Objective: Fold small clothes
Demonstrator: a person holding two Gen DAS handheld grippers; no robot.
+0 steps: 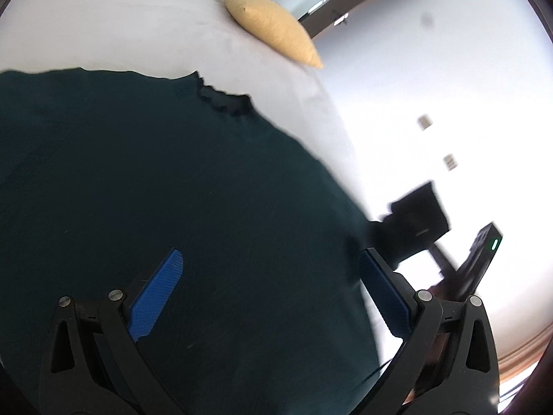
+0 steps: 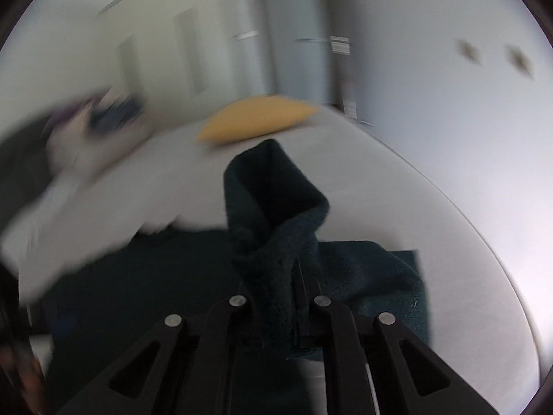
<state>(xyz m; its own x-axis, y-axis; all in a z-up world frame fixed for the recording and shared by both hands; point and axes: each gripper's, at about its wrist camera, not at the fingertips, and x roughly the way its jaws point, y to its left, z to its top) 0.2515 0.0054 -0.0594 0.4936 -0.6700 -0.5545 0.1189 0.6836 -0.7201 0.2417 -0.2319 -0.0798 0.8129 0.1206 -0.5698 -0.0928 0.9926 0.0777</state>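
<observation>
A dark teal knit garment (image 1: 166,180) lies spread on a white bed (image 1: 121,27). My left gripper (image 1: 269,263) is open, its blue pads (image 1: 155,294) wide apart just above the cloth, holding nothing. My right gripper (image 2: 276,276) is shut on a fold of the same dark teal garment (image 2: 273,207) and holds that part lifted, standing up above the rest of the cloth (image 2: 373,276) that lies flat on the bed (image 2: 397,200). The right wrist view is blurred.
A yellow cushion (image 1: 273,24) lies at the far side of the bed, also in the right wrist view (image 2: 255,121). The bed edge (image 1: 331,110) runs along the right, with white floor beyond. Dark blurred shapes (image 1: 418,221) show at right.
</observation>
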